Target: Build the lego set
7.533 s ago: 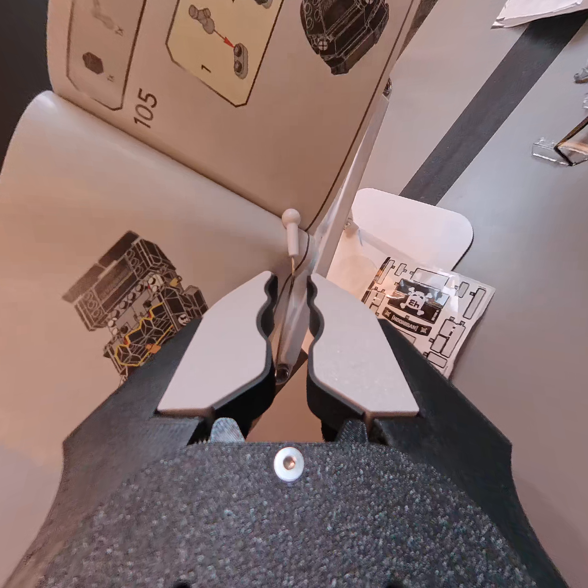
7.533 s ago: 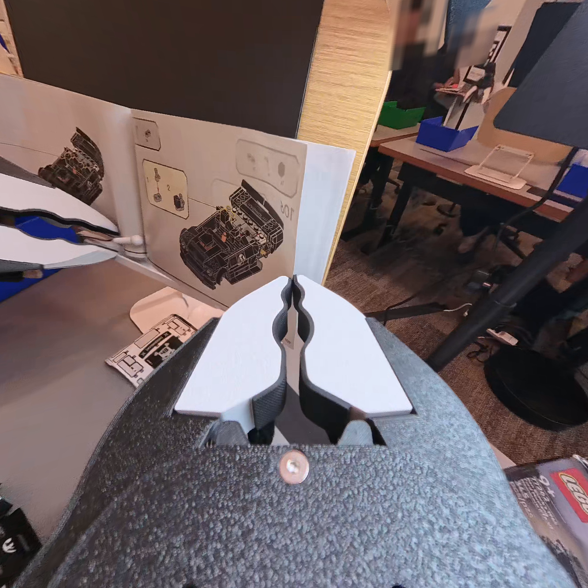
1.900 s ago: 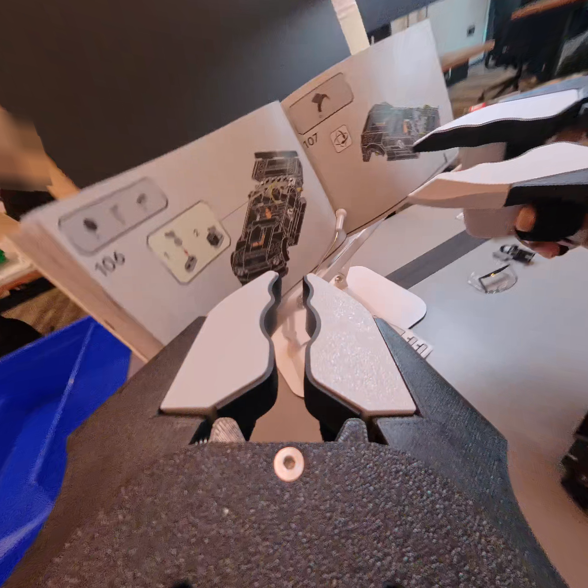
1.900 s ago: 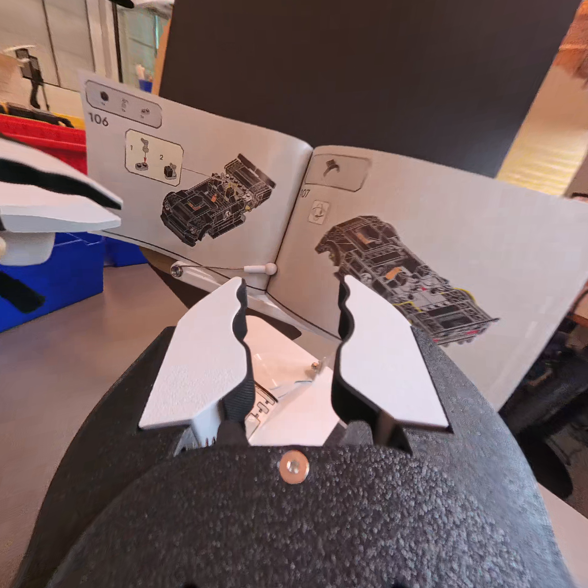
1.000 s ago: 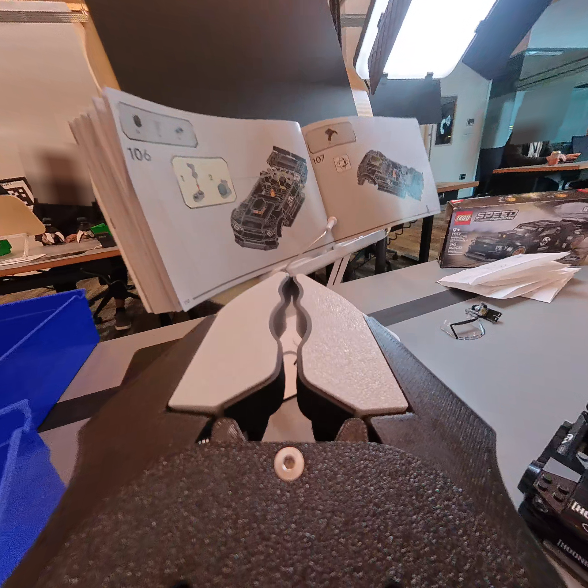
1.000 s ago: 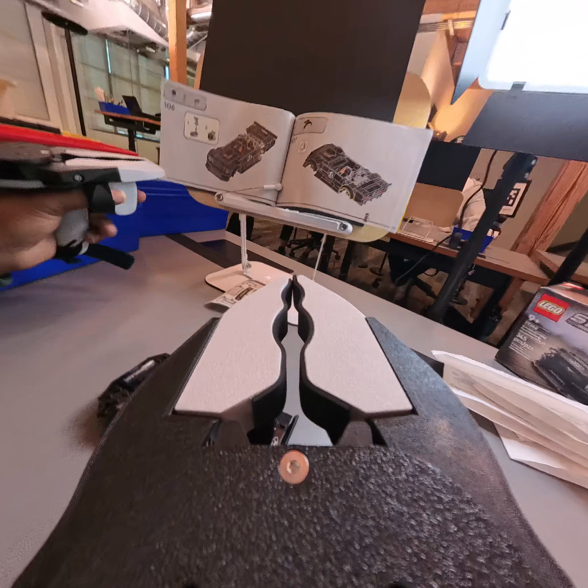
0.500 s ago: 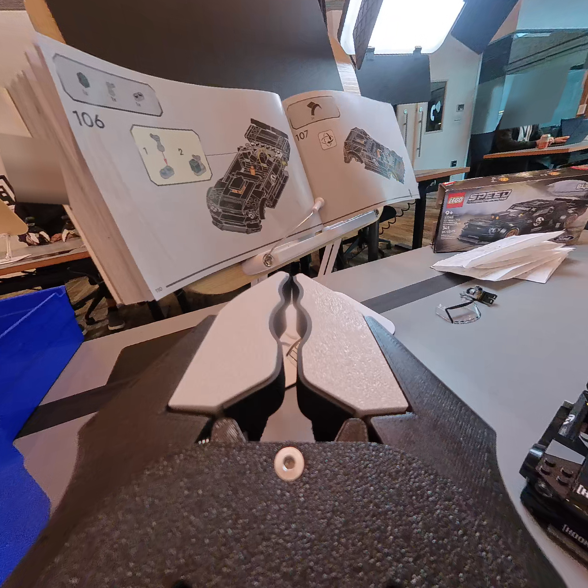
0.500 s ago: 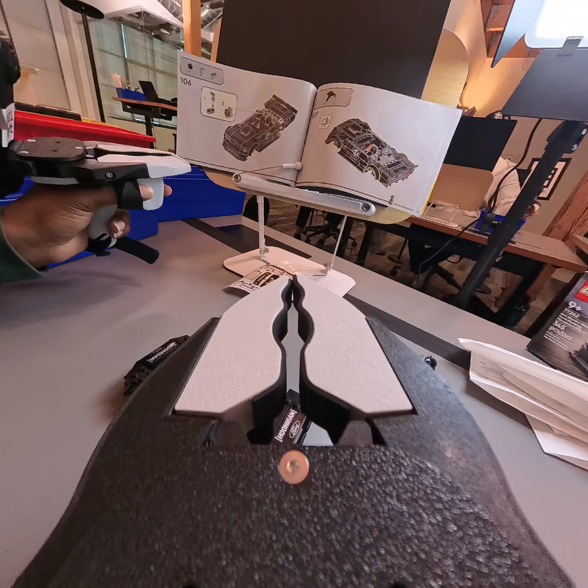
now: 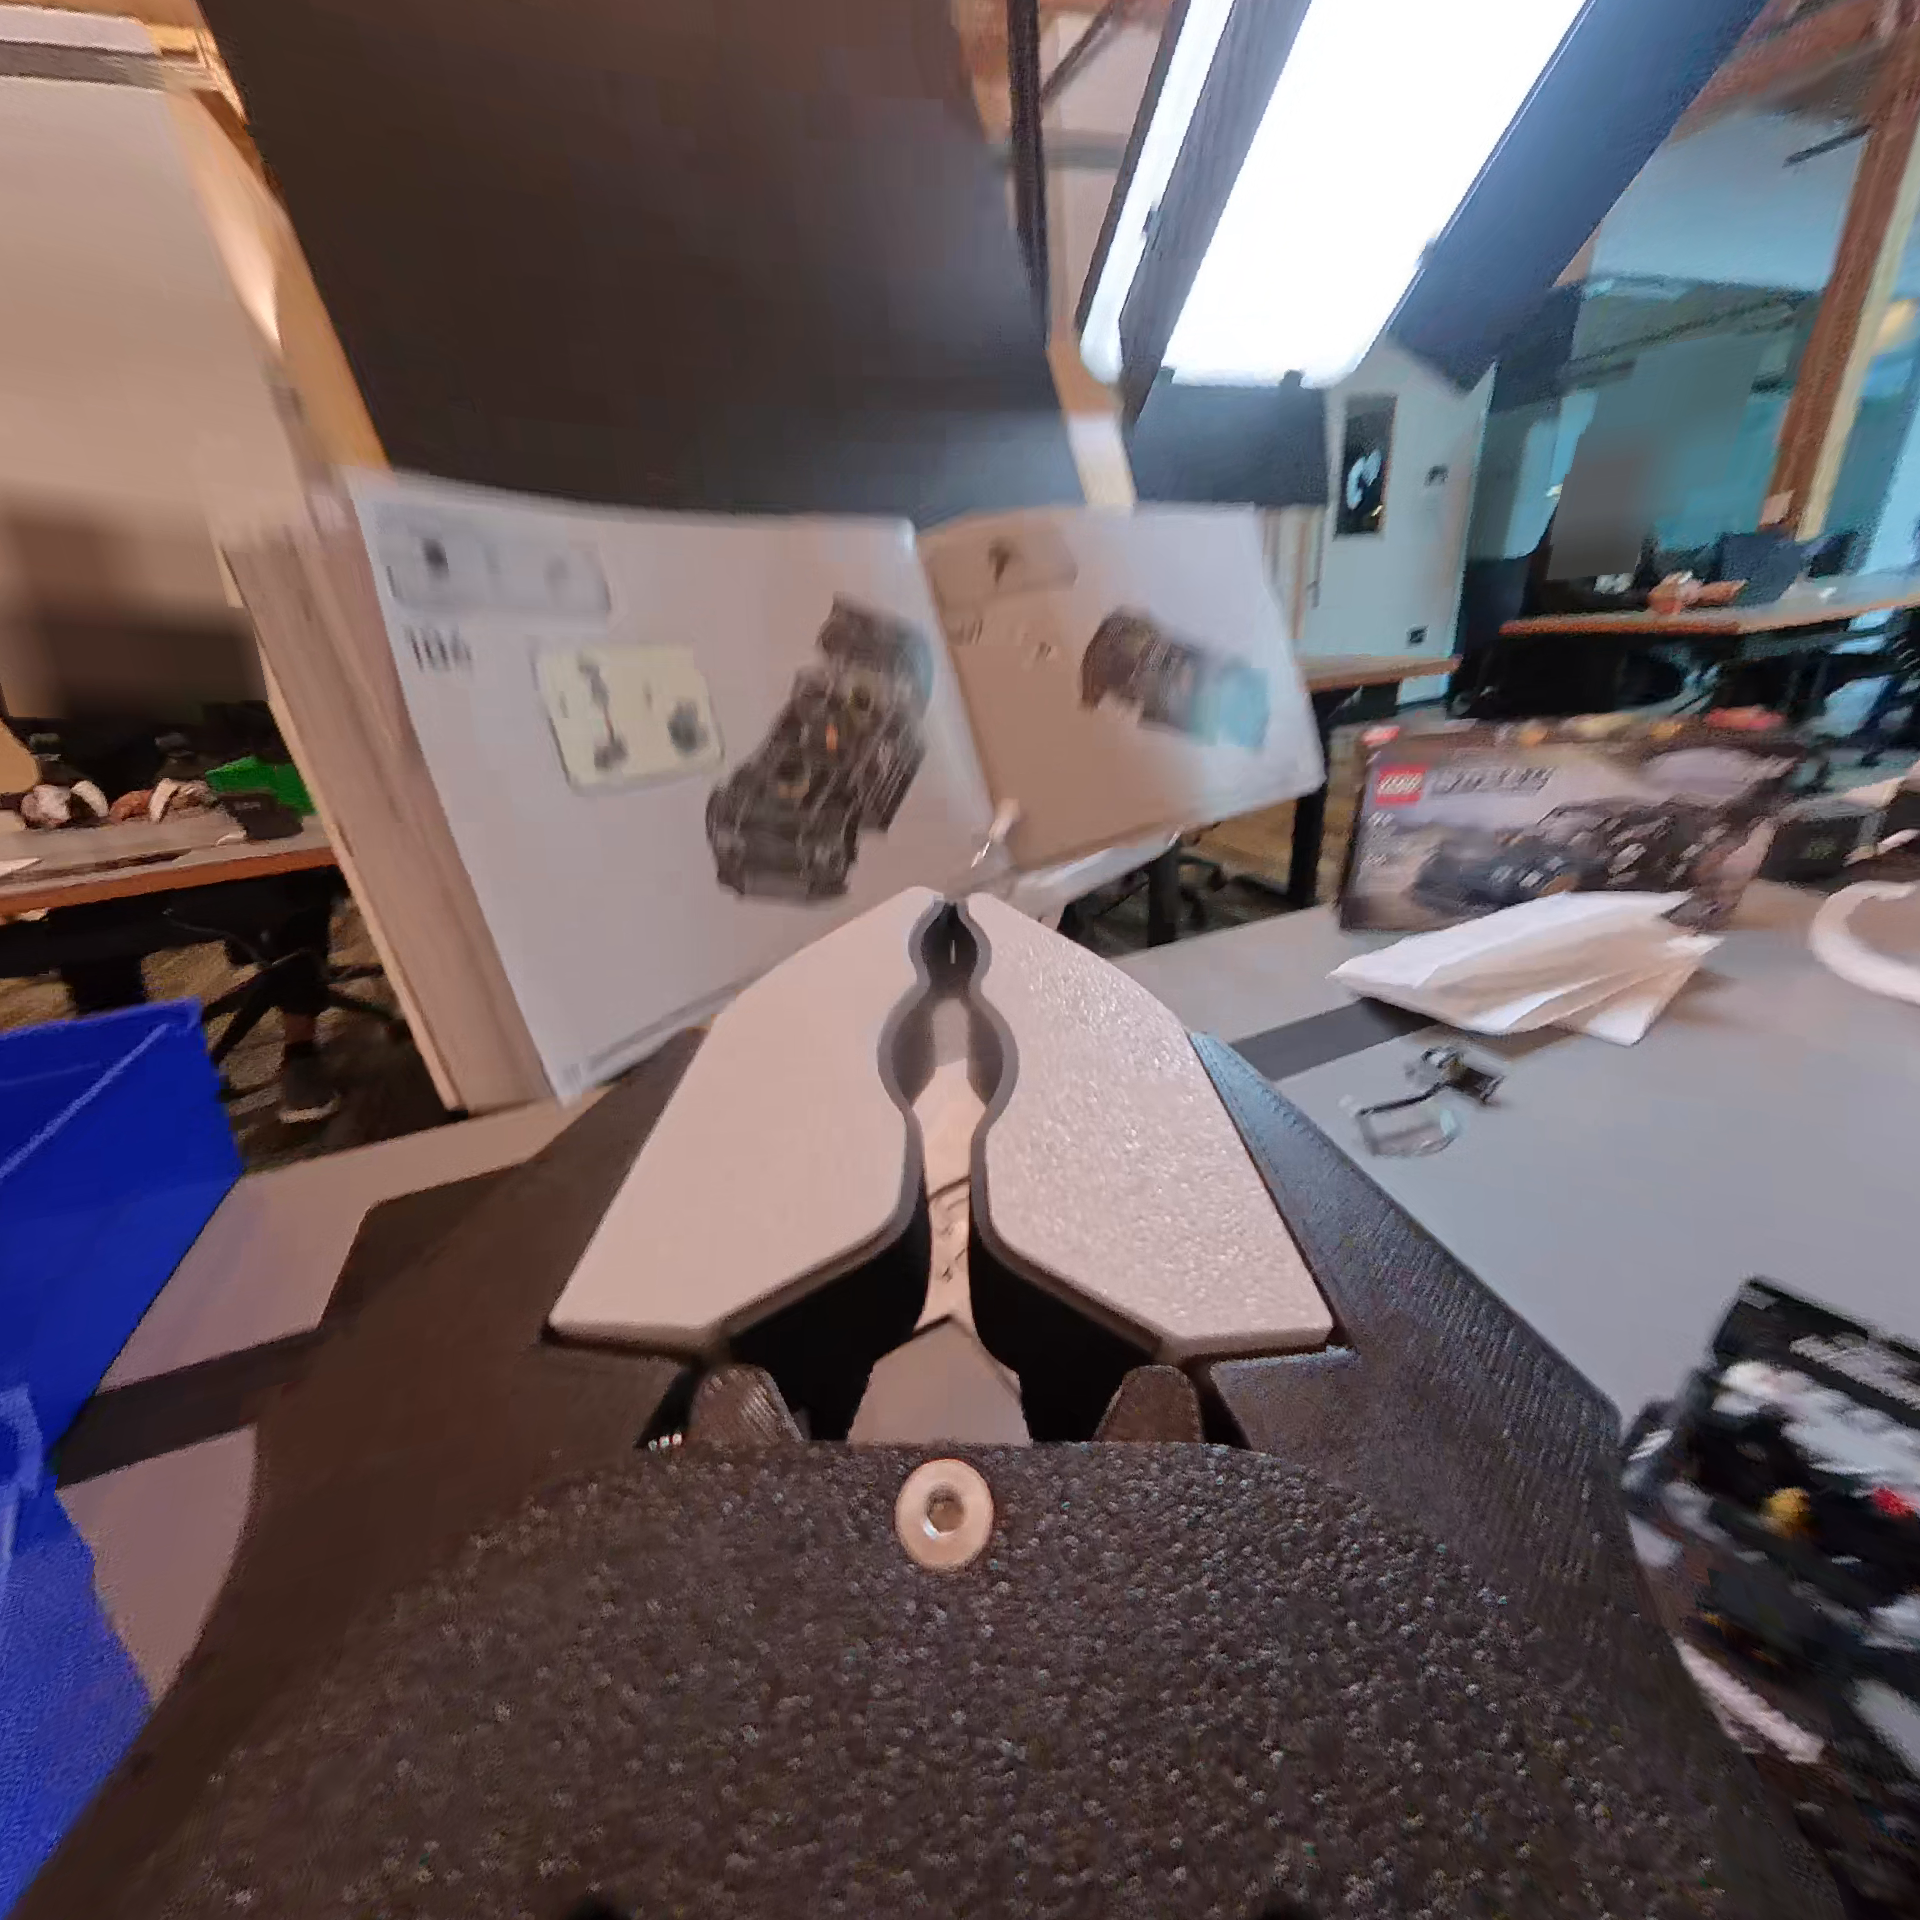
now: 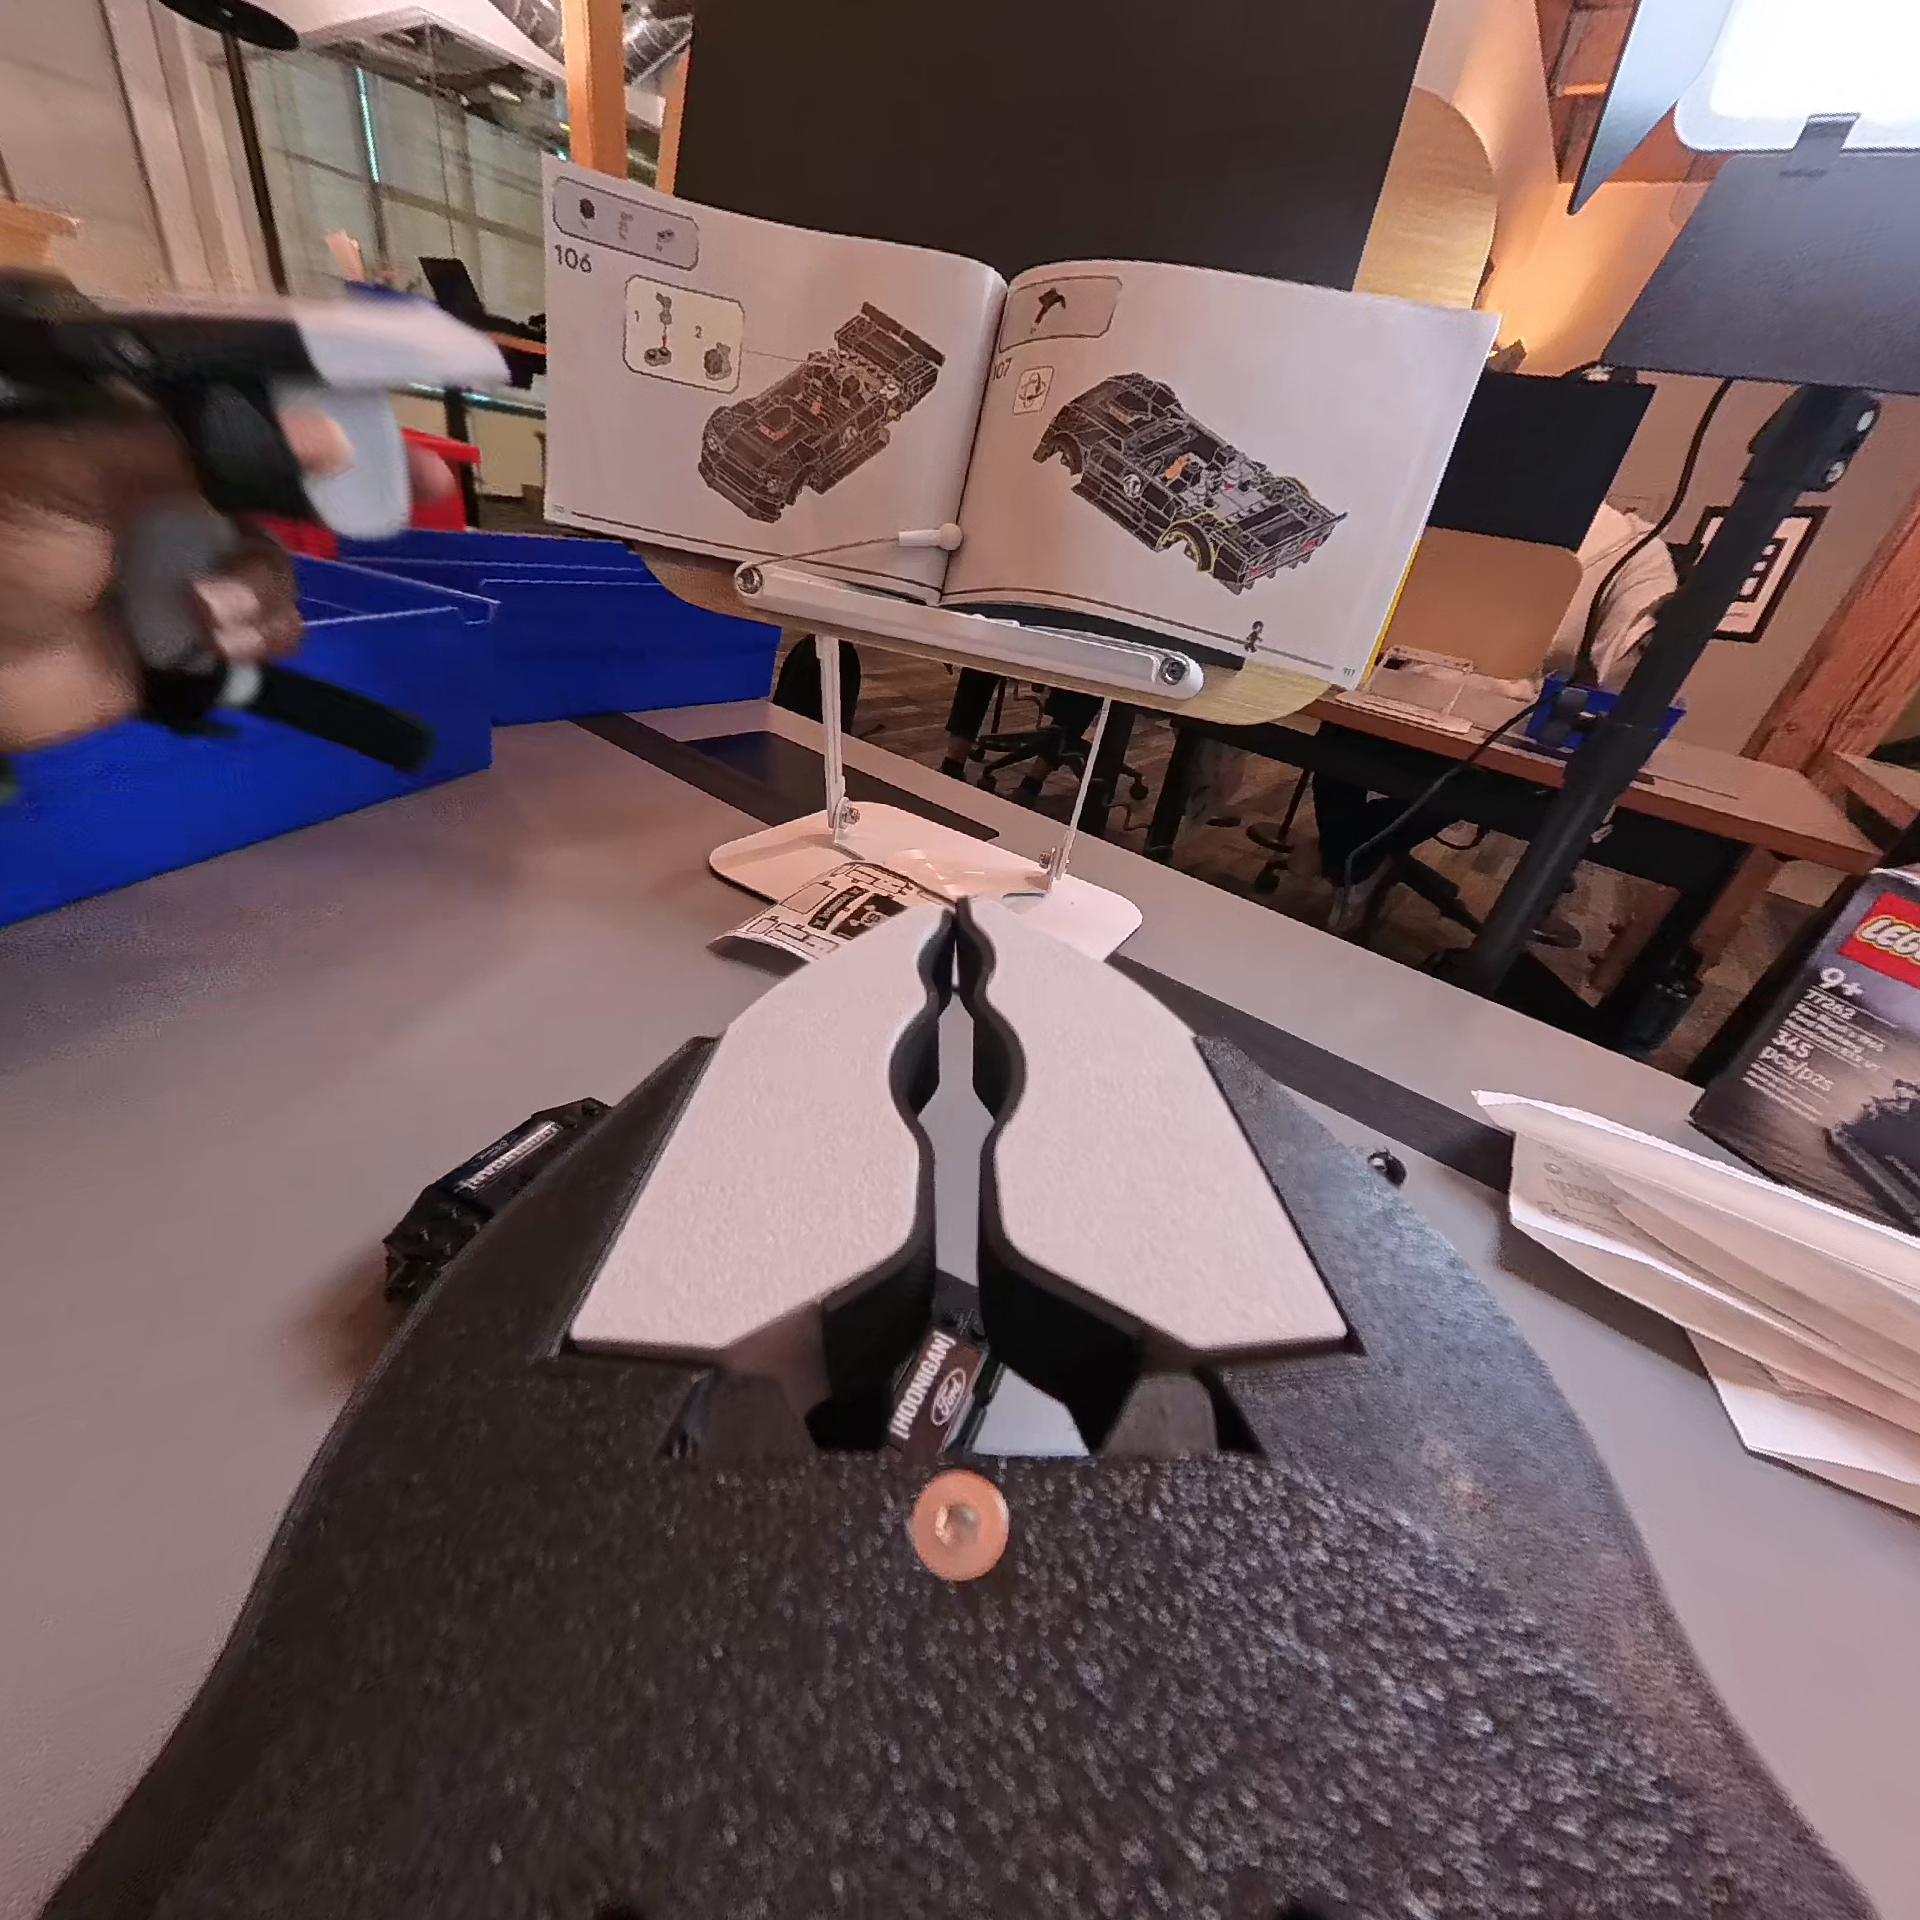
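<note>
Grey table (image 10: pixel 260 1039) lies bare between closed, empty left tongs (image 9: pixel 948 914) and right tongs (image 10: pixel 956 914).

On the grey table (image 10: pixel 260 1091) I count 1 open instruction booklet (image 10: pixel 977 416) on 1 white stand (image 10: pixel 925 862), with 1 sticker sheet (image 10: pixel 831 914) at its foot. There is 1 black lego car (image 9: pixel 1797 1507), partly built, and 1 set box (image 9: pixel 1558 821). 1 pile of white paper bags (image 9: pixel 1527 966) lies near the box. 1 clear curved piece (image 9: pixel 1403 1122) sits apart. At least 2 blue bins (image 10: pixel 561 634) stand at the side. 2 grippers are up: the left gripper (image 9: pixel 948 920) and the right gripper (image 10: pixel 956 914).
</note>
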### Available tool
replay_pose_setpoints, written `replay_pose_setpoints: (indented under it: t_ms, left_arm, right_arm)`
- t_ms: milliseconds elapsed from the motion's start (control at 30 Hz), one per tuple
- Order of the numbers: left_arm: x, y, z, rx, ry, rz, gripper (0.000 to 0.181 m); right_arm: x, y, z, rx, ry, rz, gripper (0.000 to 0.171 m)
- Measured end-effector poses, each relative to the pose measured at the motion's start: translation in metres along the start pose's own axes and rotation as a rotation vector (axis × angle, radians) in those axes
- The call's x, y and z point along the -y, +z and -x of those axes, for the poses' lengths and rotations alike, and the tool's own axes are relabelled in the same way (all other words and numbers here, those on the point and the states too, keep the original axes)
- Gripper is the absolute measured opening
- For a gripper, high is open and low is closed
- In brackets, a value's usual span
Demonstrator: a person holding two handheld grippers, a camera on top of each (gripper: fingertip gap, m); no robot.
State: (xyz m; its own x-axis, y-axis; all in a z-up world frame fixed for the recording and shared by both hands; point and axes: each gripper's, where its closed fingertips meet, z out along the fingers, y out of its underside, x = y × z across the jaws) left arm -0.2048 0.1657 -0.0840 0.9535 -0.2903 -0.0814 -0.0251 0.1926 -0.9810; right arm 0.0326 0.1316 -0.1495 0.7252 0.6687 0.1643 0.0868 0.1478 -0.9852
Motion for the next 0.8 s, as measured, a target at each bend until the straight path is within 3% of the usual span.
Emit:
replay_pose_setpoints:
  t_ms: [167,267,367,467,567,633,800]
  left_arm:
    - [0.077,-0.044,0.013,-0.045,0.019,-0.008,0.0]
    - [0.086,-0.083,0.065,0.052,0.061,0.069,0.0]
    - [0.053,-0.12,0.122,0.104,0.082,0.336,0.0]
    - [-0.008,-0.158,0.169,0.106,0.087,0.691,0.007]
    - [-0.074,-0.195,0.187,0.033,0.044,1.016,0.017]
    - [-0.097,-0.209,0.197,0.028,0.114,1.135,0.017]
    - [-0.119,-0.222,0.212,-0.07,0.212,1.309,0.021]
  right_arm:
    - [0.002,-0.001,-0.006,-0.021,-0.009,-0.009,0.0]
    - [0.0,-0.001,-0.008,-0.025,0.007,-0.003,0.0]
    - [0.0,-0.001,-0.007,-0.018,0.03,0.003,0.001]
    - [-0.001,0.0,-0.002,0.002,0.031,0.01,0.001]
    - [-0.003,0.001,0.004,0.013,0.03,0.021,0.002]
    - [-0.003,0.001,0.003,-0.001,0.012,0.023,0.002]
    - [-0.005,-0.003,-0.002,-0.043,0.02,0.021,0.013]
